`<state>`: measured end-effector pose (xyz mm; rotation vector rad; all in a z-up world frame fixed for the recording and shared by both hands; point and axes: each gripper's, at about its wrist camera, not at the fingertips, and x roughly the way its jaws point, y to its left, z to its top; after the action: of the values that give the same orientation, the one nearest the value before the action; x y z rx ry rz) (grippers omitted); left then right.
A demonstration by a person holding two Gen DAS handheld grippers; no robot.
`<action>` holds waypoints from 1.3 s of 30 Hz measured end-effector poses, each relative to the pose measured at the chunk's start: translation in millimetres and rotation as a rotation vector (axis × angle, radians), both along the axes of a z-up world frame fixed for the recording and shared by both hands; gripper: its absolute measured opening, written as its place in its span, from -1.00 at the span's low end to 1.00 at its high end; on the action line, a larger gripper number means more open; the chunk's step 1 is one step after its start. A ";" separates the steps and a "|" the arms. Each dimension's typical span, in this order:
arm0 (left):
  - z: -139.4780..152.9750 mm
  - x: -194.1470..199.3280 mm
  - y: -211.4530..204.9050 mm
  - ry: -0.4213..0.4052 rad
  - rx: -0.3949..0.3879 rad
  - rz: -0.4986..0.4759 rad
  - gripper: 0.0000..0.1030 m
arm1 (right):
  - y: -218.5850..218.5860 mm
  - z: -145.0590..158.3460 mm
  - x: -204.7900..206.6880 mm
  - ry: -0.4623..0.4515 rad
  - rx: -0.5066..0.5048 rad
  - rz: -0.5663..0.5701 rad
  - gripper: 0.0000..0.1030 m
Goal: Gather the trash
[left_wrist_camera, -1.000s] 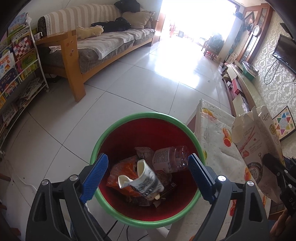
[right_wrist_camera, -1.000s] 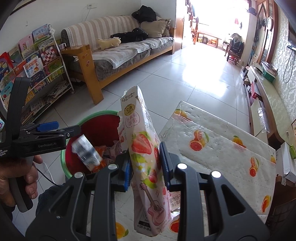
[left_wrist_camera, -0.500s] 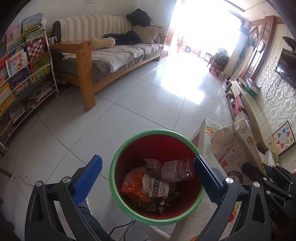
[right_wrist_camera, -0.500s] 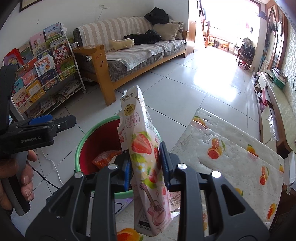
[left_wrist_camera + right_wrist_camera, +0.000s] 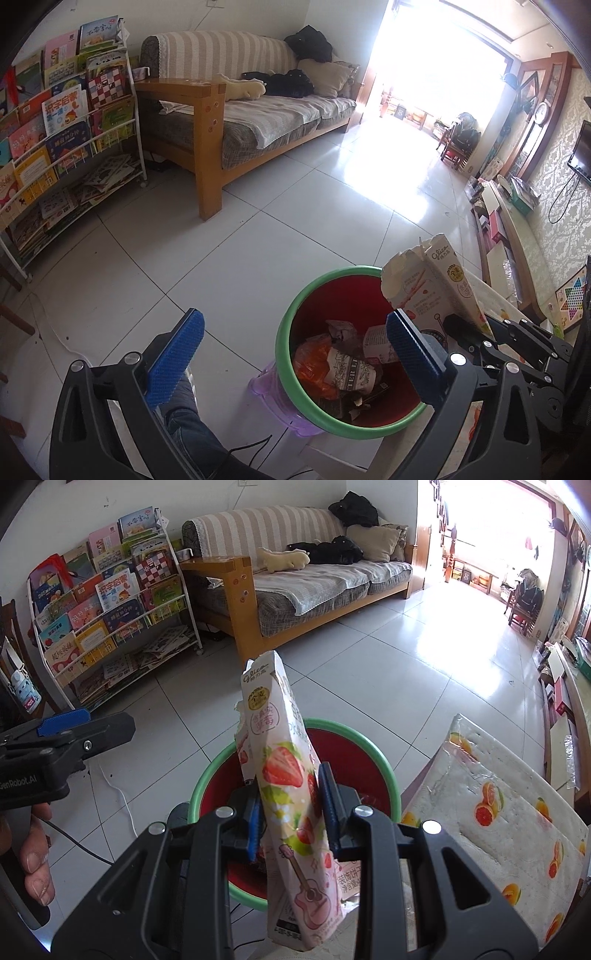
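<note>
My right gripper is shut on a torn strawberry snack box and holds it upright over the near rim of the red bin with a green rim. From the left wrist view the box stands at the bin's right edge, with the right gripper behind it. My left gripper is open and empty, above the bin's left side. In the bin lie an orange wrapper, a crumpled paper cup and a plastic bottle.
The bin rests on a purple stool beside a table with a fruit-print cloth. A wooden sofa and a book rack stand across the tiled floor. A person's hand grips the left tool; a leg is below.
The crumpled cup dropped from between the left jaws into the bin. The left gripper drew back up and to the left. The right gripper carried the box from the table over the bin.
</note>
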<state>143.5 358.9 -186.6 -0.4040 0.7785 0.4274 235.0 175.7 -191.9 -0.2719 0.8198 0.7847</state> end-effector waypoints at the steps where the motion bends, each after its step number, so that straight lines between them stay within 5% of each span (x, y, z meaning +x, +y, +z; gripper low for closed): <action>1: -0.2 -1.1 0.4 0.000 -0.002 0.004 0.84 | 3.3 -1.8 0.8 0.004 -0.003 0.004 -0.48; 21: -9.6 -5.3 7.6 0.006 -0.022 0.024 0.84 | 24.2 -31.7 4.0 0.049 -0.075 0.030 -0.43; 25: -9.1 -4.2 3.7 0.005 -0.024 0.021 0.84 | 21.1 -27.4 3.0 0.039 -0.068 0.023 -0.08; 29: -5.6 -1.6 -2.6 0.001 -0.023 0.012 0.84 | 9.7 -17.5 0.0 -0.001 -0.056 0.000 0.56; 36: 10.7 4.1 -30.6 -0.018 -0.006 -0.028 0.84 | -31.1 12.2 3.2 -0.047 -0.034 -0.076 0.91; 39: 21.5 8.3 -50.9 -0.028 0.005 -0.062 0.84 | -64.2 25.0 5.0 -0.052 -0.023 -0.140 0.91</action>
<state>151.8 308.1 -165.1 -0.3798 0.7605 0.3652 240.0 111.5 -167.0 -0.2516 0.7905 0.6354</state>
